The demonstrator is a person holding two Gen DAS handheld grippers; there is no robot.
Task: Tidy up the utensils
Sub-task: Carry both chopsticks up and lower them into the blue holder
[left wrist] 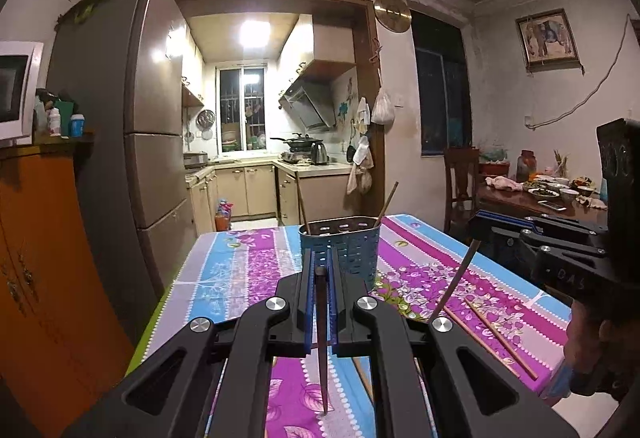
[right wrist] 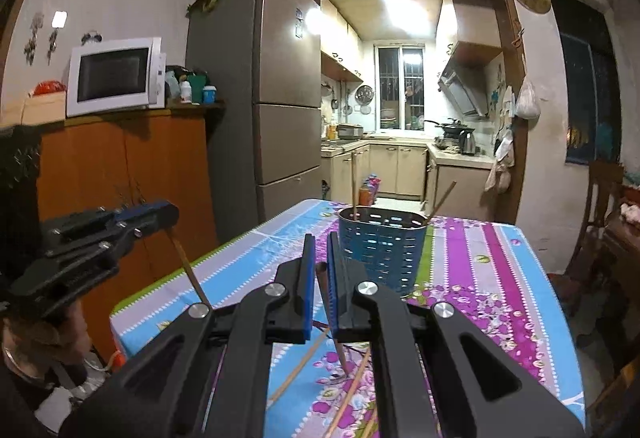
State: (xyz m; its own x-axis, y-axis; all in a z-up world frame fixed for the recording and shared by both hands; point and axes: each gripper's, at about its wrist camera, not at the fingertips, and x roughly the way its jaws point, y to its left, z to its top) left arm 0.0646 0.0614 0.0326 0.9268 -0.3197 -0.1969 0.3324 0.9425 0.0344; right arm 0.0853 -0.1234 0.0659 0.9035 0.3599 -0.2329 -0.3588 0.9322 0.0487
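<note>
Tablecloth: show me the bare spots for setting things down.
Bare tablecloth lies left of the blue holder, out to the table edge, and right of it toward the far corner. Crowded: the near side, where loose chopsticks lie below both grippers.

My black left gripper [left wrist: 320, 270] with blue pads, dark brown chopstick [left wrist: 322, 350], perforated blue holder [left wrist: 346, 250], tablecloth [left wrist: 240, 278] striped purple, blue, floral.

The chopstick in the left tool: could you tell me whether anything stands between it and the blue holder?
Nothing visible does. The left tool holds its dark chopstick just short of the blue holder, with only bare tablecloth between; two chopsticks already lean inside.
</note>
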